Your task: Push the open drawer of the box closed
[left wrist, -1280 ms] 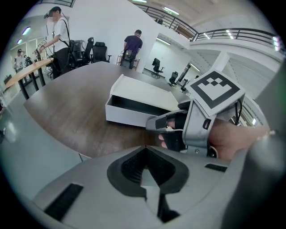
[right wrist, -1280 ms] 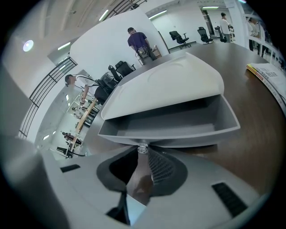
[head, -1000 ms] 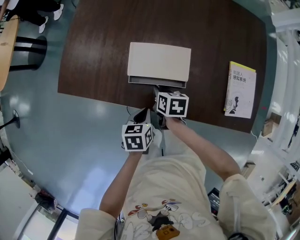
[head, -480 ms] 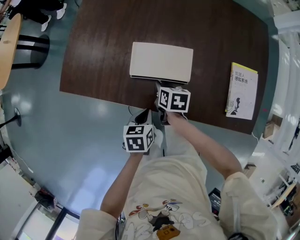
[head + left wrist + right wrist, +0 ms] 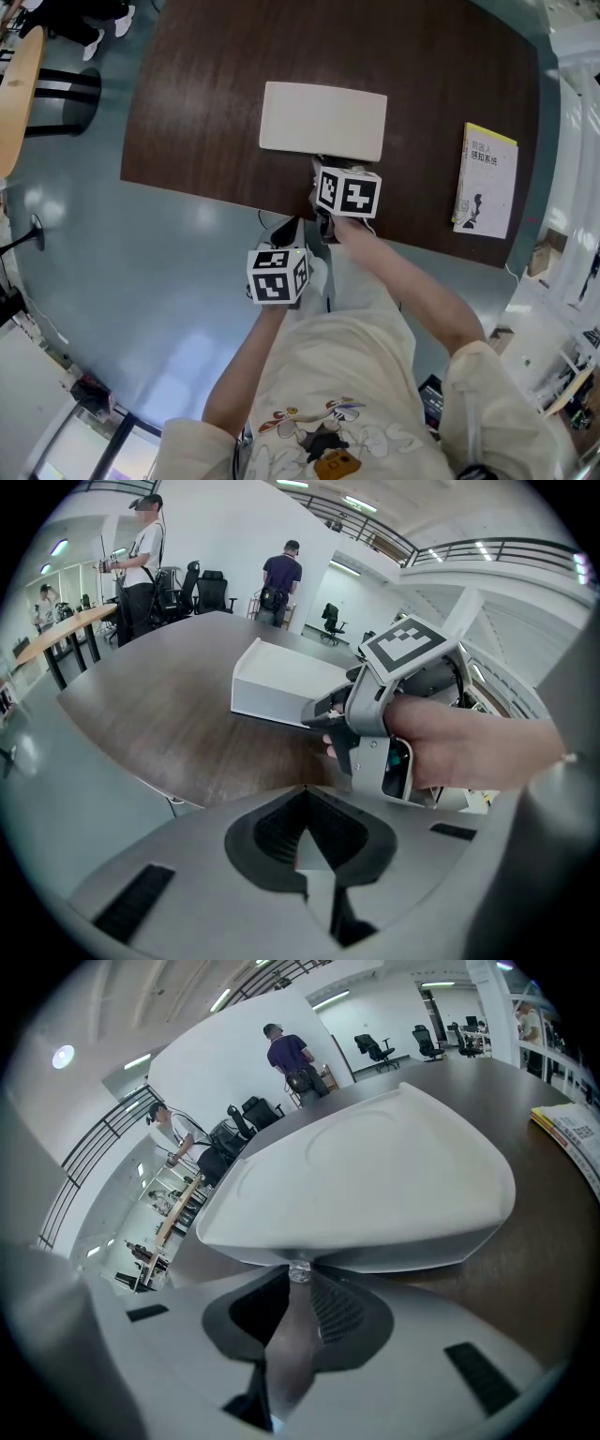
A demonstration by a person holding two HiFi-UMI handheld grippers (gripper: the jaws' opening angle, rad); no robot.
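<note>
Dark brown wood makes up the table (image 5: 206, 94), and the cream-white rectangular box (image 5: 322, 120) sits on it close to the near edge, roughly midway along that edge. The box's grey drawer front (image 5: 412, 1255) lies flush under the lid.

Your right gripper (image 5: 321, 169) points at the middle of that front, just inside the table's near edge. In the right gripper view its jaws are pressed together, and their tips (image 5: 298, 1283) meet the small clear knob (image 5: 299, 1270) on the drawer. Whether they pinch the knob or only bear against it cannot be told. The box (image 5: 375, 1185) fills most of that view above the tips.

Your left gripper (image 5: 289, 230) is held off the table, beyond its near edge, over the glossy blue-grey floor (image 5: 141, 281). Its jaws are closed with nothing between them (image 5: 305, 803). From its view you see your right gripper (image 5: 314, 714) in your right hand (image 5: 459, 752), nose against the box (image 5: 281, 682), with the table (image 5: 169, 714) spreading to the left.

A thin paperback book with a yellow band across its white cover (image 5: 485, 180) lies flat near the table's right edge, well apart from the box. It also shows at the right border of the right gripper view (image 5: 572, 1129).
</note>
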